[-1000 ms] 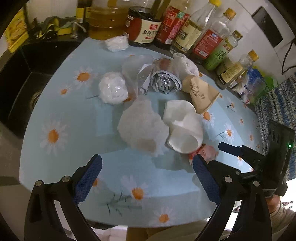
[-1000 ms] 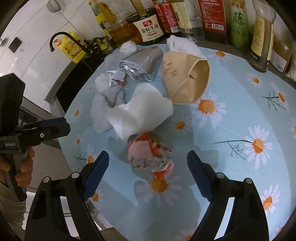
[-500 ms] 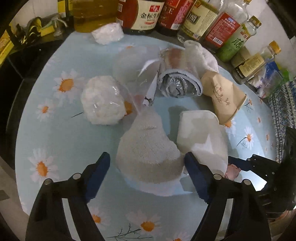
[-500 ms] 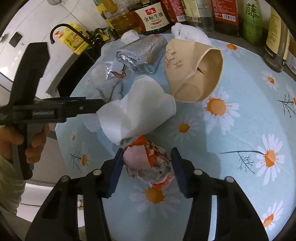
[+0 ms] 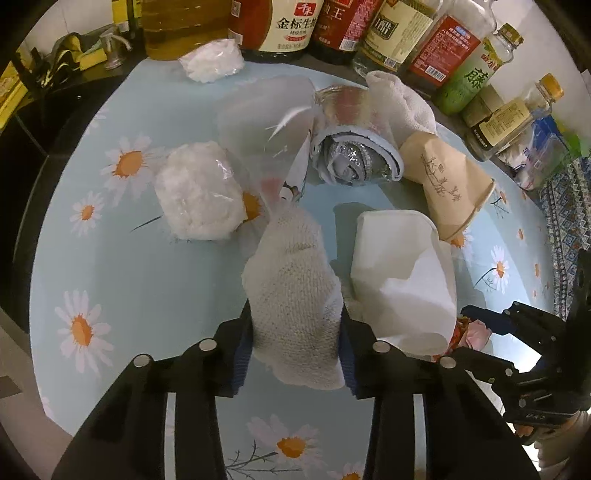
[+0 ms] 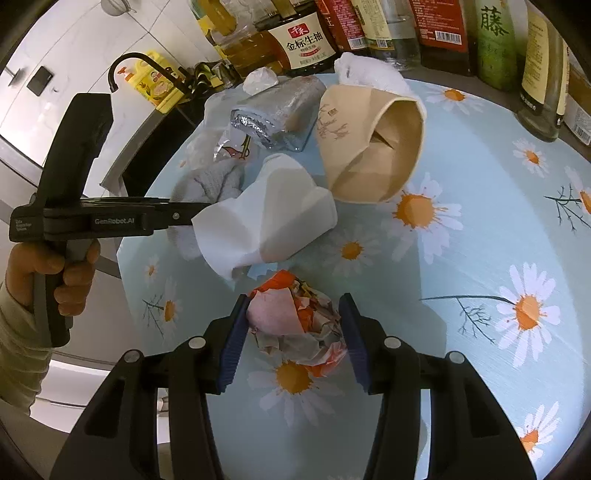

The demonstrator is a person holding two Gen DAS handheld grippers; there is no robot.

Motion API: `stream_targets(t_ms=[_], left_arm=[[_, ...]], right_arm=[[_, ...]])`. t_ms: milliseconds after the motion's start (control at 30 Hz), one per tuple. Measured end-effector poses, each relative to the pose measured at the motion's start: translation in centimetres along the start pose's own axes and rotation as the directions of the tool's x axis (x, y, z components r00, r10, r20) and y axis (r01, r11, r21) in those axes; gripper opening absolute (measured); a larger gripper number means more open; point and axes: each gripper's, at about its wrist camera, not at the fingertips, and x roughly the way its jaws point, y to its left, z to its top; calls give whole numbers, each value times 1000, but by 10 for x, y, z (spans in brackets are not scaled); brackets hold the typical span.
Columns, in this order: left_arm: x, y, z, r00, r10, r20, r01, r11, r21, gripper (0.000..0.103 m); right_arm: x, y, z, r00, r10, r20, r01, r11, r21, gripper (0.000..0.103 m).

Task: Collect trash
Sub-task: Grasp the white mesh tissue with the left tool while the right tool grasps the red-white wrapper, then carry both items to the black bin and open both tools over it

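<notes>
A crumpled paper towel (image 5: 295, 295) lies near the front of the daisy-print tablecloth (image 5: 122, 280), and the left gripper (image 5: 295, 343) has its blue pads (image 5: 242, 354) pressed against both sides of it, clamped on the wad. Just right of it sits a white folded paper (image 5: 402, 273), touching the towel's edge; in the right wrist view that same white paper (image 6: 266, 218) lies just beyond a crumpled orange-and-pink wrapper (image 6: 295, 317). The right gripper (image 6: 293, 332) has its pads (image 6: 231, 347) closed against the wrapper's two sides, holding it on the cloth near the front edge. Farther back, a tan paper cup (image 5: 443, 184) lies on its side, mouth toward the right, with a rolled foil bundle (image 5: 351, 162) just to its left and a white cloth (image 5: 399, 107) behind them. Left of the foil is a clear plastic bag (image 5: 266, 122), and nearer left a white wad in plastic wrap (image 5: 199, 195). Another small white wad (image 5: 212, 64) rests at the far edge, in front of a row of sauce and oil bottles (image 5: 291, 22). From the right wrist view the left gripper's black body (image 6: 85, 218) and the hand (image 6: 55, 273) gripping it appear at the left, with a black faucet (image 6: 140, 62) beyond.
</notes>
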Motion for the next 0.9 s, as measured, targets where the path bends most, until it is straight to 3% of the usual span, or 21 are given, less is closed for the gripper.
stream_targets(t_ms=[400, 900], left_arm=[[-41, 7, -44, 998, -1, 60, 2, 1000, -24, 34], [-94, 40, -157, 991, -44, 126, 54, 996, -75, 34]], right_arm=[[-10, 19, -15, 999, -15, 36, 14, 1000, 7, 50], [-17, 99, -38, 993, -43, 110, 50, 997, -64, 50]])
